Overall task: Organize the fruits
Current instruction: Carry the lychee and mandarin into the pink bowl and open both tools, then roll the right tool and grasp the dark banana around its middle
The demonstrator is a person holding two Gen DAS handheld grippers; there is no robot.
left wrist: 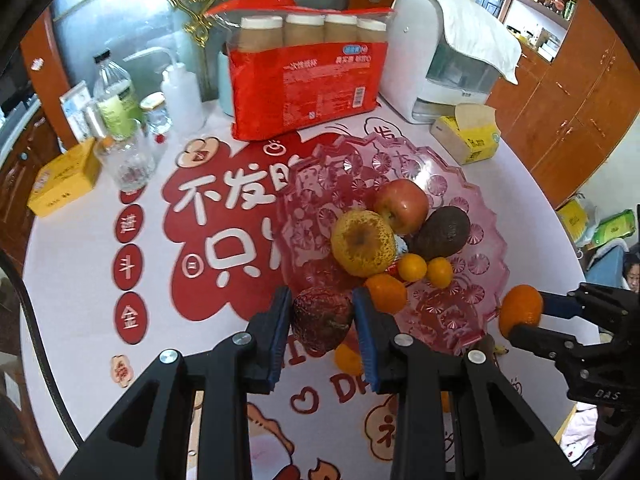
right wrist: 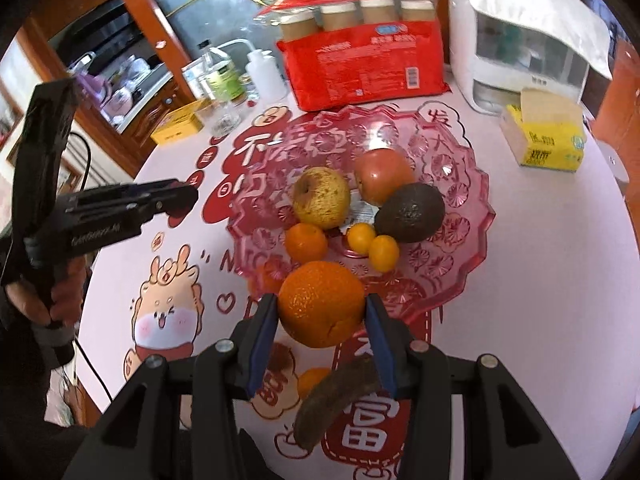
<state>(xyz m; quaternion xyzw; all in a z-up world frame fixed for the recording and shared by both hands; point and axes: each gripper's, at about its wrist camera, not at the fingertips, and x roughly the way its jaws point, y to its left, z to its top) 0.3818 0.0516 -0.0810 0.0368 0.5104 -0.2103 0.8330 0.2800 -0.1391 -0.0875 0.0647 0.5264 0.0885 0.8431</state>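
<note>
The left gripper (left wrist: 322,320) is clamped on a wrinkled dark red fruit (left wrist: 321,317) — its blue pads (left wrist: 280,320) press on both sides of it — and holds it just at the near rim of the pink glass bowl (left wrist: 476,216), which stands around the middle of the tabletop (left wrist: 80,264). The right gripper (right wrist: 322,314) is closed on a large orange (right wrist: 321,304), also at the near edge of the bowl; in the left wrist view this same orange (left wrist: 521,311) is seen at the right side, just outside the bowl rim. Inside the bowl lie a spotted yellow apple (left wrist: 363,242), a red apple (left wrist: 401,206) touching it behind, a dark avocado (left wrist: 441,233) to the right of them, two small kumquats (left wrist: 425,269) side by side, and a mandarin (left wrist: 386,293) near the front rim. Under the right gripper, on the tabletop near its front edge, lie a brown, overripe banana (right wrist: 340,400) and one more small mandarin (right wrist: 314,380); whether they touch each other I cannot tell, because the fingers cover part of them. At the far edge of the tabletop stand a red pack of paper cups (left wrist: 304,76), a white appliance (left wrist: 420,60) with a cloth over it, and a yellow tissue box (left wrist: 468,136) in front of it. Toward the far left corner are a wash bottle (left wrist: 182,96), a glass bottle with green label (left wrist: 114,96), a drinking glass (left wrist: 128,160) and a yellow box (left wrist: 66,178).
</note>
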